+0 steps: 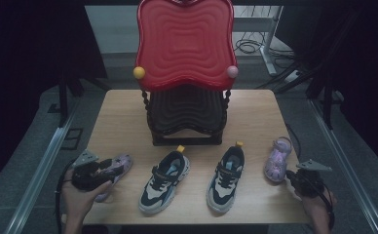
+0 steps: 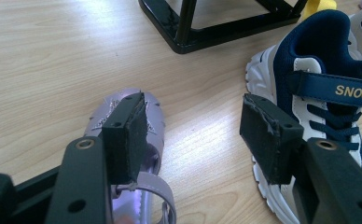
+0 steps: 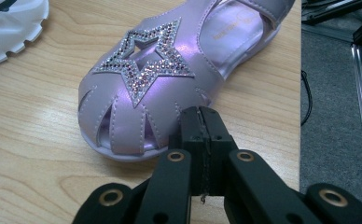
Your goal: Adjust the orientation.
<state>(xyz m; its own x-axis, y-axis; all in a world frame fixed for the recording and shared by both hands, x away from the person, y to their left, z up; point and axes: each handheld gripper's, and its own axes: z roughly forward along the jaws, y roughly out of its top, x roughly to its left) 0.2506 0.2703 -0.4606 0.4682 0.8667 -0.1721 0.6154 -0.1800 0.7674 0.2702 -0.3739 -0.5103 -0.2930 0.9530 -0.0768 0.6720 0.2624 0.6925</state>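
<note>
The left gripper (image 2: 195, 135) hangs with its jaws spread wide over the heel end of a purple sandal (image 2: 137, 140) at the table's (image 1: 119, 112) front left, 1 pad in front of the toe, gripping nothing. Just beside it lies a navy and white sneaker (image 2: 319, 93). The right gripper (image 3: 201, 135) has its jaws pressed together, empty, tips at the toe of a second purple sandal (image 3: 160, 84) near the right edge. 2 sneakers lie between the sandals, before a red rack (image 1: 184, 44).

Lilac sandal (image 3: 160, 88) bears a glittery star; sneaker (image 2: 319, 93) navy, white, seemingly.
</note>
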